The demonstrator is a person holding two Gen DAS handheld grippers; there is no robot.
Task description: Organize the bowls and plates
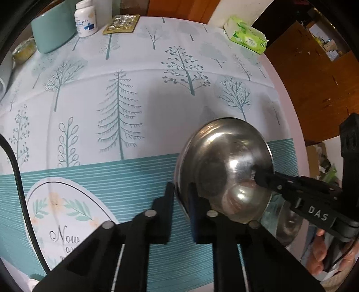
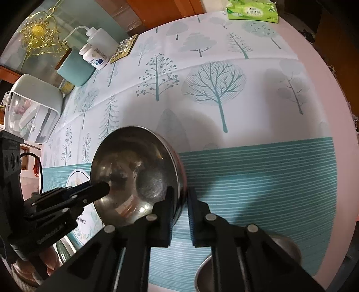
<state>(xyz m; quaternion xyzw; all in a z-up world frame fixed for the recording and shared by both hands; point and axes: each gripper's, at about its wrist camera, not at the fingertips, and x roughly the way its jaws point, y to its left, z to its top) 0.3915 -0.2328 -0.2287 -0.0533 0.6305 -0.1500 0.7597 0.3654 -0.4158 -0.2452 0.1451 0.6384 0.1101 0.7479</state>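
A shiny steel bowl point(image 1: 224, 166) is held up above the table, tilted, between both grippers. My left gripper point(image 1: 181, 206) is shut on its left rim, one finger inside and one outside. My right gripper point(image 2: 180, 206) is shut on the opposite rim of the same bowl point(image 2: 134, 173). The right gripper shows in the left wrist view point(image 1: 264, 177), with its finger inside the bowl. The left gripper shows in the right wrist view point(image 2: 98, 189). A second steel bowl point(image 2: 280, 247) sits low at the table's front, partly hidden by my right gripper; it also shows in the left wrist view point(image 1: 288, 226).
The round table point(image 1: 134, 89) has a tree-print cloth. At its far side stand a teal container point(image 1: 53, 27), a white pill bottle point(image 1: 85, 19), a foil blister pack point(image 1: 122, 23) and a green tissue pack point(image 1: 246, 33). A white appliance point(image 2: 33, 107) stands at the left edge.
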